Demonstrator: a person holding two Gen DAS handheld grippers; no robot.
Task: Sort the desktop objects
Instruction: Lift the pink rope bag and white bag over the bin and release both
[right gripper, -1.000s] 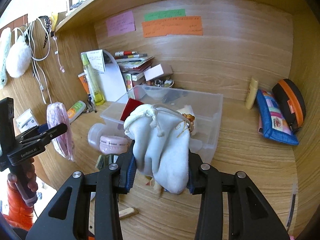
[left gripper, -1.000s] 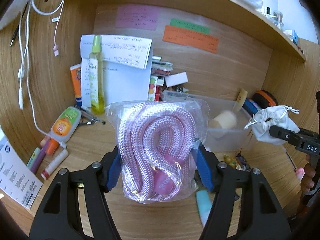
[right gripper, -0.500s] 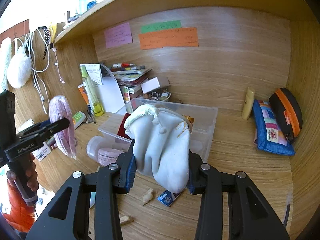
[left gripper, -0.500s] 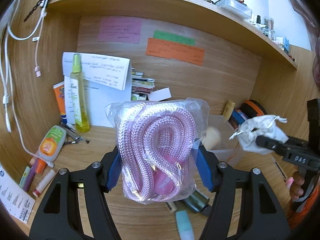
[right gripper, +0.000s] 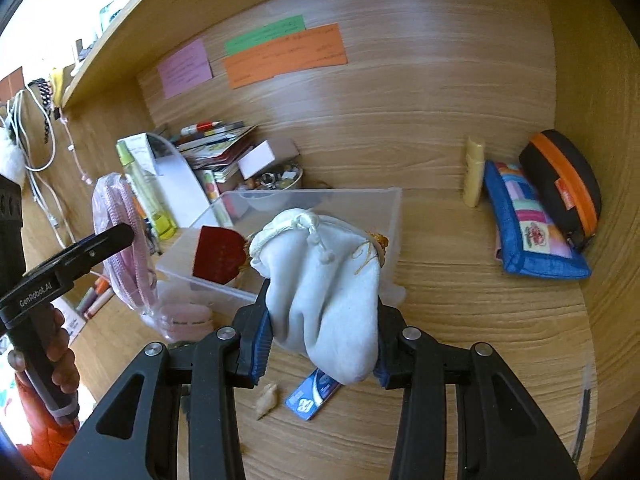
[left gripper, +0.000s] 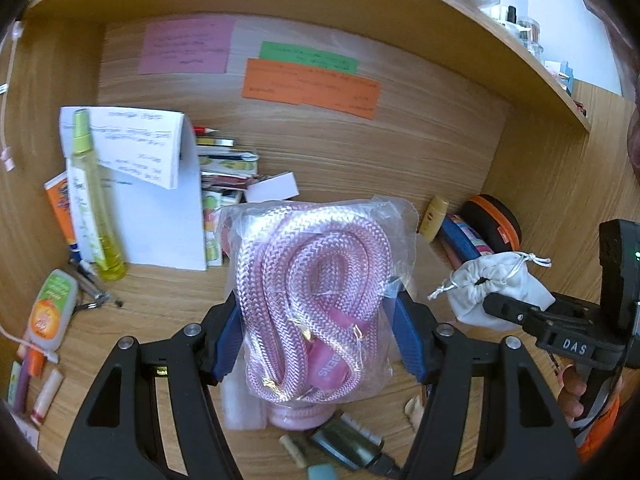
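Note:
My left gripper [left gripper: 316,340] is shut on a clear plastic bag of coiled pink rope [left gripper: 316,296], held above the wooden desk. Seen from the right wrist view, that rope bag [right gripper: 116,240] hangs at the left, beside the clear plastic bin [right gripper: 320,208]. My right gripper [right gripper: 320,344] is shut on a white drawstring pouch [right gripper: 324,288], held up in front of the bin. The same pouch [left gripper: 496,292] shows at the right of the left wrist view. A red card [right gripper: 218,256] leans in the bin's near corner.
A yellow-green spray bottle [left gripper: 90,200], folded papers [left gripper: 152,184] and stacked booklets stand at the back left. A blue patchwork pouch [right gripper: 528,224], black and orange case [right gripper: 564,188] and cream tube [right gripper: 474,172] lie at the right. A small blue pack [right gripper: 314,394], a shell and small bottles lie below the grippers.
Both grippers moved along the desk with their loads still held. In the left view the scene slid left and the bin dropped behind the rope bag. The bin shifted left in the right view.

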